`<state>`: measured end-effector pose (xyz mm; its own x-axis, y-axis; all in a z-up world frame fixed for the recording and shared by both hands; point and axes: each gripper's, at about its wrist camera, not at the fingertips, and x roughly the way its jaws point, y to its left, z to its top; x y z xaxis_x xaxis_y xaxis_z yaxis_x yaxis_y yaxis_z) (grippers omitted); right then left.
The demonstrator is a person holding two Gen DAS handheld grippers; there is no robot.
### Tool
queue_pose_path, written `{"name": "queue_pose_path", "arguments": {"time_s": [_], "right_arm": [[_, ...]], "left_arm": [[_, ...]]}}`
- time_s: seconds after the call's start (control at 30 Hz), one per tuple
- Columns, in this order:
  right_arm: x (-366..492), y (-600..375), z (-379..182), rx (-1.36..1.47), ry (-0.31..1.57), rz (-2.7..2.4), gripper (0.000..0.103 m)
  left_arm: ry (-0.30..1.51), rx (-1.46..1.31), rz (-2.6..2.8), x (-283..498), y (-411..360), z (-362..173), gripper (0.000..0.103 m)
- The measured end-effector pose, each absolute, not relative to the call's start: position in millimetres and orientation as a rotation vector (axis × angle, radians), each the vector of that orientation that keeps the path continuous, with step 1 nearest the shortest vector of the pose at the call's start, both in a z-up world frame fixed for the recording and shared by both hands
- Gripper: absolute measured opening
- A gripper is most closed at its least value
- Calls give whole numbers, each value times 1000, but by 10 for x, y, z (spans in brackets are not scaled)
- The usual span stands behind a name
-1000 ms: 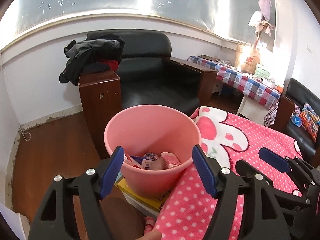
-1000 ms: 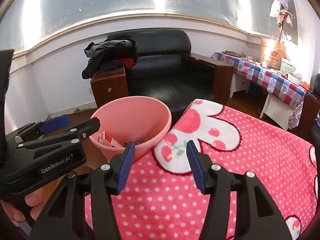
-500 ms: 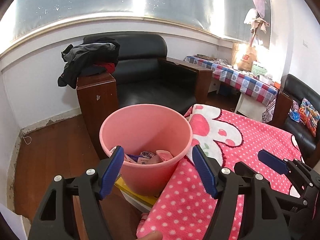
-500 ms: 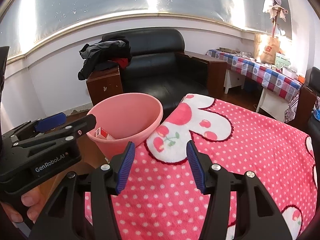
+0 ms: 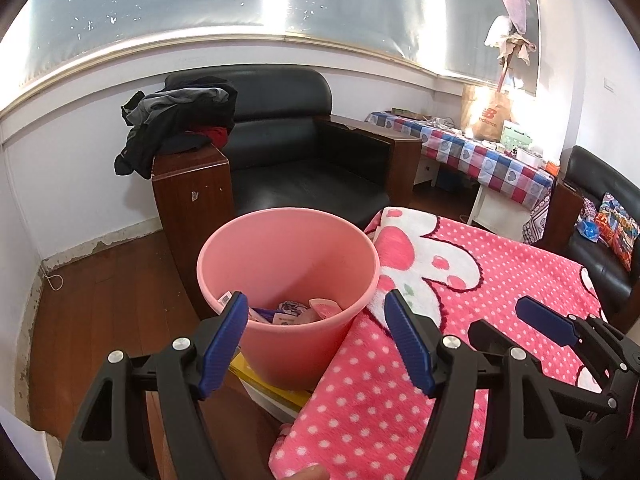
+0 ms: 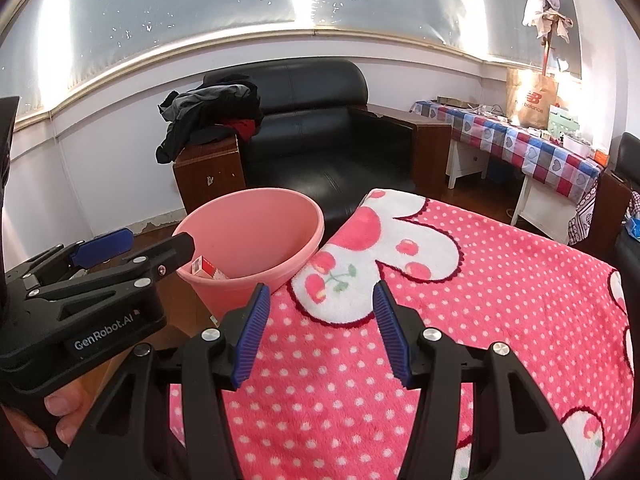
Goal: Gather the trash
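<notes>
Left gripper [image 5: 316, 340] spread wide, empty, fingers flanking the pink bin's [image 5: 288, 240] near rim; right gripper [image 6: 318, 332] likewise agape over the pink blanket [image 6: 500, 300]. Bin upright, mouth up, touching the blanket's edge. Left wrist view shows wrappers [image 5: 294, 310] at the bottom, roughly 4; right wrist view shows only 1 red-white box [image 6: 206, 268].

Pink bin [image 5: 288, 256], pink blanket [image 5: 480, 280] w/ white dots (cherry print), black sofa [image 5: 288, 148], checked tablecloth [image 5: 480, 160]

One round pink plastic bin [image 5: 288, 276] was present. Inside it lay several scraps of wrapper trash [image 5: 292, 310]; an exact count could not be made. One pink polka-dot fleece blanket [image 6: 480, 304] was noted. Two black leather armchairs [image 5: 296, 168] were counted, one heap of dark clothing [image 5: 176, 128], and one brown paper bag [image 5: 486, 114].
</notes>
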<state>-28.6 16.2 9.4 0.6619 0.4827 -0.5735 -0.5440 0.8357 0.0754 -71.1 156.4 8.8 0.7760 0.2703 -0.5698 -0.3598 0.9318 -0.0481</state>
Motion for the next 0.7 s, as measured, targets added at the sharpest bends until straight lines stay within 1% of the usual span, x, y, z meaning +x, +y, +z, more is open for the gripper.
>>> {"name": "queue_pose_path", "arguments": {"time_s": [0.7], "right_arm": [[-306,157,105,-105,616,581,54]], "left_arm": [[592,-157,344,-711,1562,90,69]]}}
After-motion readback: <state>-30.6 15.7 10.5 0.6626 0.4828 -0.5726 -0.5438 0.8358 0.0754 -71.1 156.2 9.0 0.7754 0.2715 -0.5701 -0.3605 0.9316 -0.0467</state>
